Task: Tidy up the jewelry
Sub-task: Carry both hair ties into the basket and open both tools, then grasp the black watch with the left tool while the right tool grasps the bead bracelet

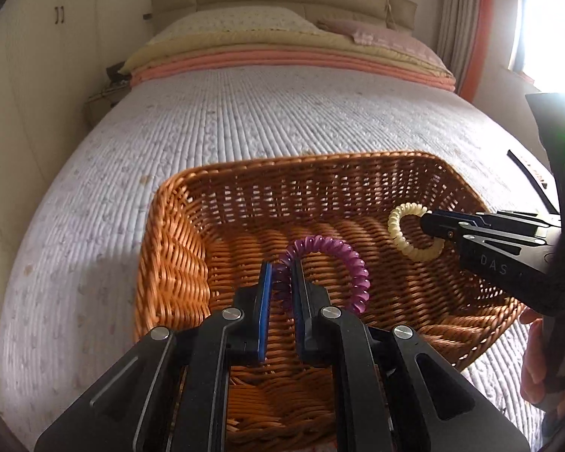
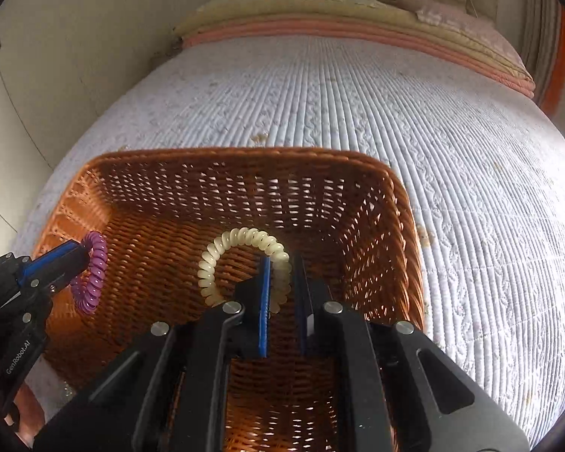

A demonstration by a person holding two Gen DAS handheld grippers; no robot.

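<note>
Black linkages and blue-padded fingers (image 1: 265,286) are filling our foreground as we are holding both tools over the wicker basket (image 1: 169,263) on the quilted bed (image 1: 245,120). Our left gripper (image 1: 281,282) is clamping the purple spiral band (image 1: 342,254); our right gripper (image 2: 282,282) is pinching the cream spiral band (image 2: 245,235). Both bands are hanging inside the basket's walls, above its floor. We are judging the job near its end: only letting go remains, and no other jewelry is showing.
</note>
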